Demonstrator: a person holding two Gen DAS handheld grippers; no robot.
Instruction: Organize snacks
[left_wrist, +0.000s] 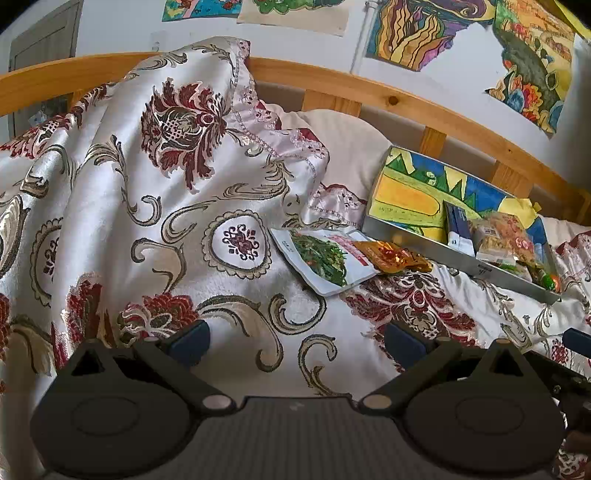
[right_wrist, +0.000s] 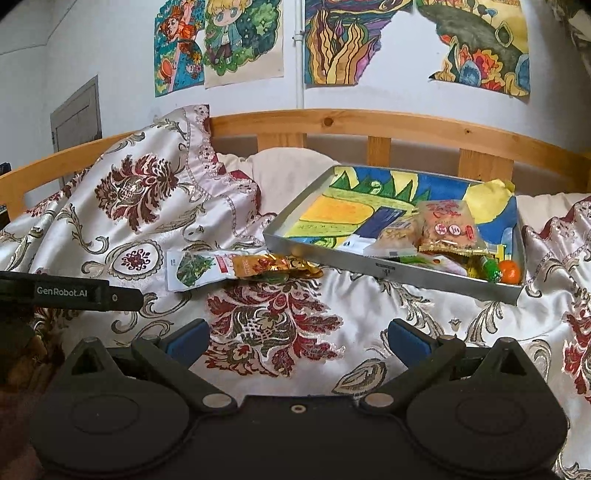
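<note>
A white snack packet with a green vegetable picture (left_wrist: 324, 257) (right_wrist: 197, 268) lies on the bedspread. An orange-gold foil packet (left_wrist: 391, 256) (right_wrist: 275, 266) lies against its right side. A grey metal tray (left_wrist: 424, 243) (right_wrist: 332, 254) with a colourful drawing inside stands to their right and holds several snack packets (left_wrist: 504, 236) (right_wrist: 448, 229). My left gripper (left_wrist: 295, 341) is open and empty, above the bedspread short of the packets. My right gripper (right_wrist: 297, 341) is open and empty, short of the tray.
A patterned white and red bedspread (left_wrist: 147, 221) (right_wrist: 273, 325) covers the bed and rises in a hump at the left. A wooden rail (left_wrist: 369, 88) (right_wrist: 369, 125) runs behind. The left gripper's body (right_wrist: 70, 293) shows at the left of the right wrist view.
</note>
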